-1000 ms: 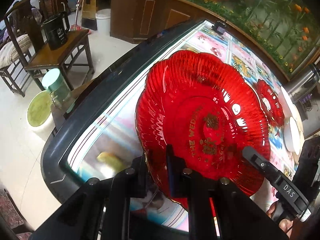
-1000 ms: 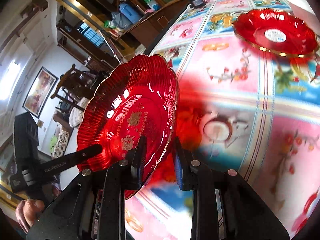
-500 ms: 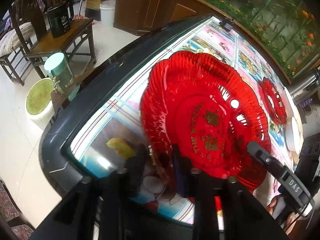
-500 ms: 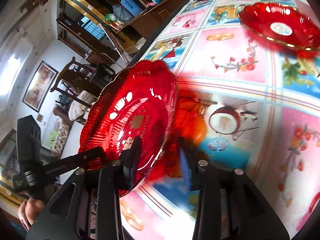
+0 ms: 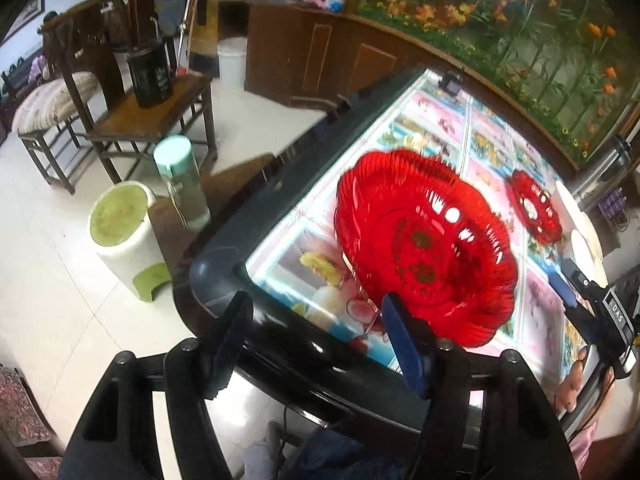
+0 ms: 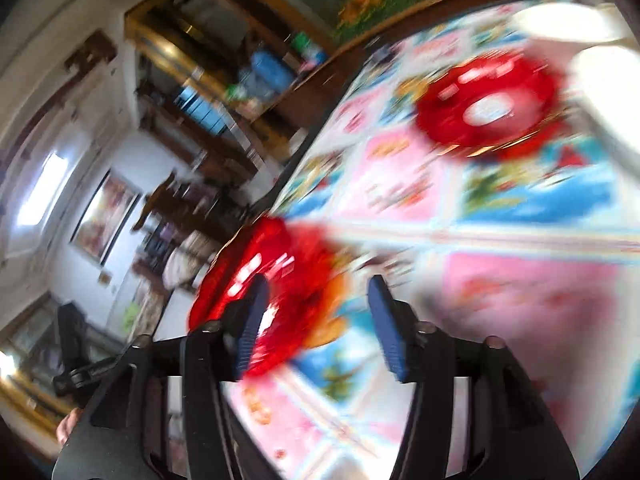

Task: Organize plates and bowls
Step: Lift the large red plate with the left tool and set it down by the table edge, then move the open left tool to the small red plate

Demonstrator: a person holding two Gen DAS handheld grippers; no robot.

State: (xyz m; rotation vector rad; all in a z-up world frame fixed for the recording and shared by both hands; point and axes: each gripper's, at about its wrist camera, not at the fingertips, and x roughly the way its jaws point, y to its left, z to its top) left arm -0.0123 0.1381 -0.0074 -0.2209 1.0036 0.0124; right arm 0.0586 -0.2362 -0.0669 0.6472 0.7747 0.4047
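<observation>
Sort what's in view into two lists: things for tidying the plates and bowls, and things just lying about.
For the job: big red plate, small red plate, white dishes.

Lying about: green bottle, black mug, bin, chairs, steel flask.

black plastic left gripper (image 5: 316, 334) and right gripper (image 6: 316, 316) with blue ribbed pads, round screws; white "das" lettering.

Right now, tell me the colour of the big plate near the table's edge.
Red, ribbed, with gold marks at its centre: the big plate. Sharpest in the left wrist view.
</observation>
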